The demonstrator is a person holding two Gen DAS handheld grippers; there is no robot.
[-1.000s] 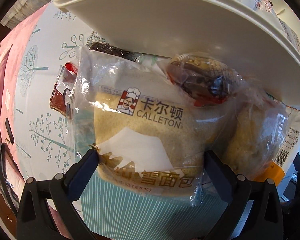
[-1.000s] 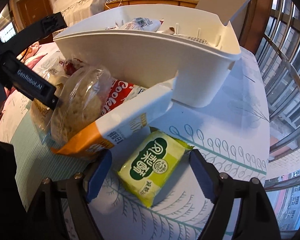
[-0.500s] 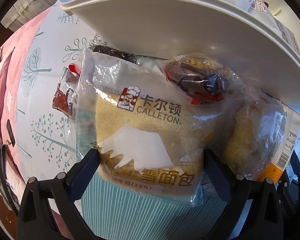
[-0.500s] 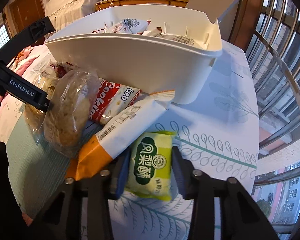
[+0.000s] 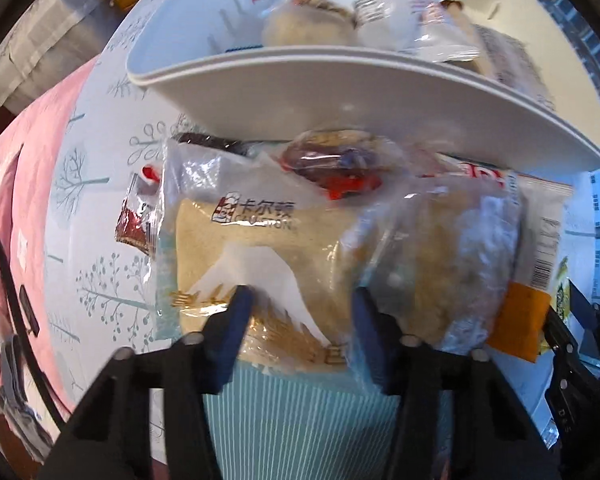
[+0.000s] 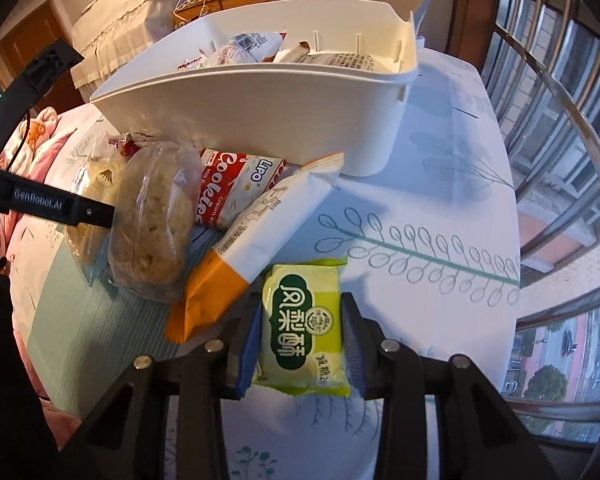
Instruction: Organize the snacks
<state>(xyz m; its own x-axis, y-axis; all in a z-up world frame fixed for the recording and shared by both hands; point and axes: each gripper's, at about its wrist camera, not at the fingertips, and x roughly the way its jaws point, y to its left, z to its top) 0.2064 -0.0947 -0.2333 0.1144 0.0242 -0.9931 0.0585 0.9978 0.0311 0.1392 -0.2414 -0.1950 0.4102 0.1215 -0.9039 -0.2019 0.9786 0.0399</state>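
The white bin (image 6: 260, 120) sits on your table (image 6: 440, 208), snacks heaped against its near wall. Your left gripper (image 5: 300, 312) has just been closing and pinches the Calleton bread bag (image 5: 268, 248) (blurred). Your right gripper (image 6: 302, 332) clamps the green pastry packet (image 6: 304, 320), just beside the orange-ended packet (image 6: 260, 240).

The left gripper (image 5: 300, 304) has just been closing its jaws; its blue pads now press the near end of the Calleton bread bag (image 5: 260, 248). A second clear-wrapped bun (image 5: 452, 272) lies just right. The white bin (image 5: 340, 92), snack-filled, stands beyond on the patterned tablecloth (image 5: 96, 208).
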